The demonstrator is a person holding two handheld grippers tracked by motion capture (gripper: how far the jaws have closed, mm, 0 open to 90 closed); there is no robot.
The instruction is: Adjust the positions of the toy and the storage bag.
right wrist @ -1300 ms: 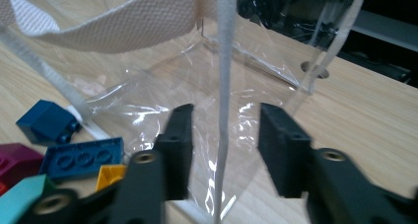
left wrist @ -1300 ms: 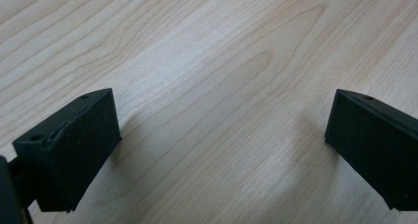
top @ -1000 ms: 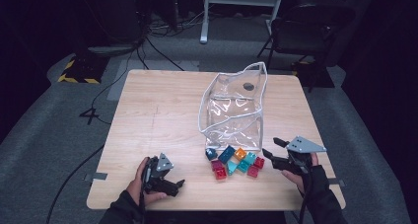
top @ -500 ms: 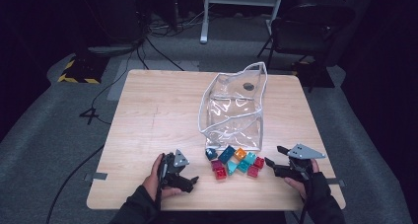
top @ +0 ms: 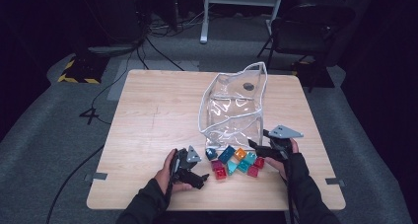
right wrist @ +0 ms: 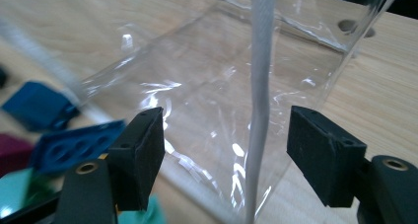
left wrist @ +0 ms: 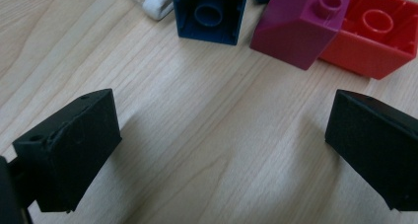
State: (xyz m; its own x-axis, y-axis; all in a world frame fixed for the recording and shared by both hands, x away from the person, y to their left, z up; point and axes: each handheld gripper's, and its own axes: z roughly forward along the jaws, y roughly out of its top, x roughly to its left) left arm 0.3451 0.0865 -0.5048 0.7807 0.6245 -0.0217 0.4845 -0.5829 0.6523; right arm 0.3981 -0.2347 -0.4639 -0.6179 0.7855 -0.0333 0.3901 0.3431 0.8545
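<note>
A clear plastic bag [top: 231,110] with a white rim stands upright right of the table's middle. Several small bricks lie before it, among them a dark blue brick [top: 211,153], an orange brick [top: 240,153] and a red brick [top: 221,172]. My left gripper [top: 201,170] lies low, just left of the bricks. It is open over bare wood [left wrist: 224,110], with the dark blue brick [left wrist: 212,12], a magenta brick [left wrist: 300,26] and a red brick [left wrist: 374,31] just beyond its tips. My right gripper [top: 259,142] is at the bag's near right corner. Its jaws [right wrist: 226,130] have just been opening, and the bag's white edge [right wrist: 260,86] stands between them untouched.
The wooden table [top: 148,110] has wide free room on its left half. A round hole [top: 248,86] in the tabletop shows through the bag. A dark chair [top: 305,31] and cables on the floor lie beyond the far edge.
My left hand has slid right, up to the bricks. My right gripper has moved left and toward the bag's corner, so the white edge now sits between its jaws.
</note>
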